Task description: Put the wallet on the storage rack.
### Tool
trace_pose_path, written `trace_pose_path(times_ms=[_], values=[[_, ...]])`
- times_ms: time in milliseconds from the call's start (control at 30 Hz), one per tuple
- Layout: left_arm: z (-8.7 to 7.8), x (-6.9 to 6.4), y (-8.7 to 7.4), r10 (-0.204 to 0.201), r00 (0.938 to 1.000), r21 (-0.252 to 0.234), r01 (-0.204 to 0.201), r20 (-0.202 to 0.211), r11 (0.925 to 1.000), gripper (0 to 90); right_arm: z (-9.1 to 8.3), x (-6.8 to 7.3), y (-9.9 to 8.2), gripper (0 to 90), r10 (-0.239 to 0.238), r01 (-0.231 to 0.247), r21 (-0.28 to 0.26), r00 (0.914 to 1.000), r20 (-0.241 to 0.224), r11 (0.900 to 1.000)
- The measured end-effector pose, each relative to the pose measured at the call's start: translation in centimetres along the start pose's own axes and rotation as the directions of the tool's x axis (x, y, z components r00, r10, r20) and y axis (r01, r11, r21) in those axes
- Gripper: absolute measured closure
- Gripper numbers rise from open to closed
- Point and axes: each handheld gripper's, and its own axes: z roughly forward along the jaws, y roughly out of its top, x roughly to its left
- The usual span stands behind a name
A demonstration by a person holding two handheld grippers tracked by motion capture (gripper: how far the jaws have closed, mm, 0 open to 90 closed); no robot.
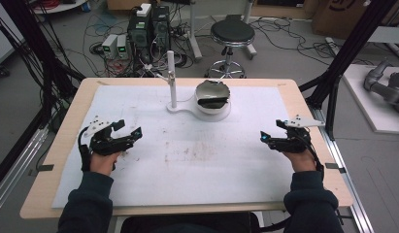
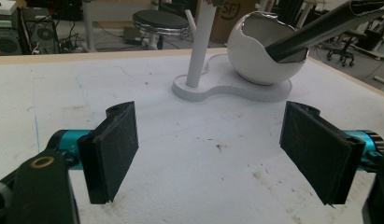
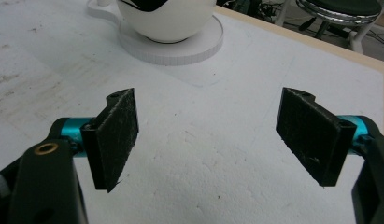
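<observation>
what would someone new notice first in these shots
The round white bowl-shaped holder with a dark tube in it sits on a flat white base beside an upright white post, at the far middle of the stained white table sheet. The left gripper and right gripper, fingers spread, rest near opposite edges.

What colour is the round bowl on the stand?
White, the bowl has a dark inside; left gripper view shows it best.

floor point(image 1: 284, 53): grey, cable-strewn | black stool point(image 1: 231, 33) behind table | computer towers point(image 1: 149, 26) left
</observation>
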Motion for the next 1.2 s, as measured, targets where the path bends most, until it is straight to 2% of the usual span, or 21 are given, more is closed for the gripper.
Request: trace_pose_path(times_ms=[167, 333, 533, 633, 1200], values=[[0.02, 0.01, -0.07, -0.002, 1.0000, 0.007, 0.002, 0.000, 1.0000, 19.4, 0.12, 0.08, -0.29, 21.3, -0.018, 0.018, 0.007, 0.9998, 0.003, 0.9998], [-0.13, -0.31, -0.24, 0.009, 0.9999, 0.011, -0.009, 0.011, 0.9999, 19.6, -0.12, 0.23, -0.67, 21.3, 0.007, -0.007, 0.007, 1.0000, 0.001, 1.0000], [-0.36, -0.37, -0.32, 0.015, 0.9998, 0.012, -0.015, 0.010, 0.9998, 19.8, -0.32, 0.38, -0.61, 21.3, 0.003, -0.003, -0.010, 0.9999, 0.016, 0.9999], [-0.49, -0.26, -0.34, 0.012, 0.9999, 0.013, -0.012, 0.002, 0.9998, 19.8, -0.14, 0.50, -0.59, 21.3, -0.002, 0.002, -0.002, 0.9999, 0.017, 1.0000], [0.22, -0.33, -0.55, 0.012, 0.9999, 0.034, -0.012, 0.011, 0.9994, 19.8, -0.07, 0.34, -0.97, 21.3, -0.004, 0.004, 0.013, 0.9999, 0.010, 0.9999]])
